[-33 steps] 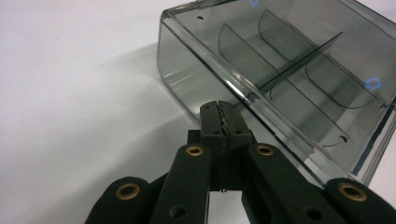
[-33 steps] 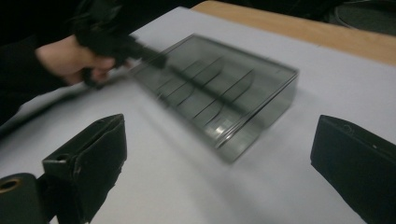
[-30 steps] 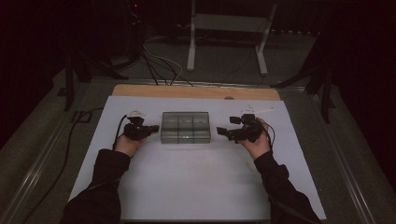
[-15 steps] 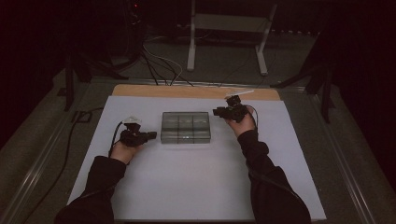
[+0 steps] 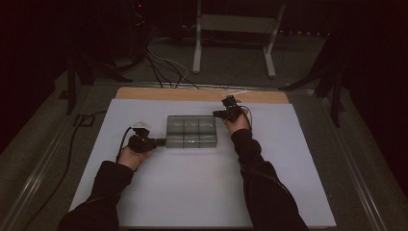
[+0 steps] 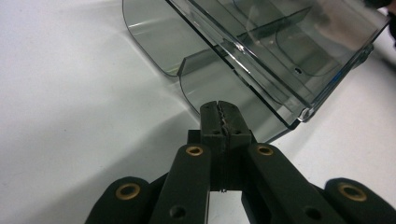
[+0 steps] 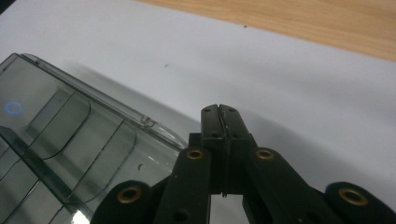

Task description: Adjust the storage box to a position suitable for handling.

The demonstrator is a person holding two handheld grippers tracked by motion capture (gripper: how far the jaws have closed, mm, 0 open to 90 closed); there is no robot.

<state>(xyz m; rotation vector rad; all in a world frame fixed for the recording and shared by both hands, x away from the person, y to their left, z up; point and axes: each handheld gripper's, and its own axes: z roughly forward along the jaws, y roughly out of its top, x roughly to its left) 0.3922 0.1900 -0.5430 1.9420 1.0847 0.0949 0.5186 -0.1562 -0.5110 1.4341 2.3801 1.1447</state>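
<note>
A clear smoky plastic box [image 5: 191, 131] with several compartments lies in the middle of the white table sheet [image 5: 202, 192]. My left gripper [image 5: 161, 141] is shut, its tips at the box's near left corner. In the left gripper view the closed tips [image 6: 219, 105] point at the box [image 6: 280, 51] wall with nothing between them. My right gripper [image 5: 216, 114] sits by the box's far right corner. Its jaws have just been closing and now meet with nothing between them. In the right gripper view its tips [image 7: 219, 108] rest just beside the box [image 7: 60, 140] edge, over the white sheet.
A wooden strip [image 5: 202, 94] borders the sheet's far edge. Beyond the table, cables [image 5: 163, 67] run over the floor, and a metal stand [image 5: 231, 43] rises there. A black cable [image 5: 77, 130] trails off the left side.
My right hand has moved from the box's right side up and leftward to its far right corner, and its jaws have shut. The left gripper has hardly moved.
</note>
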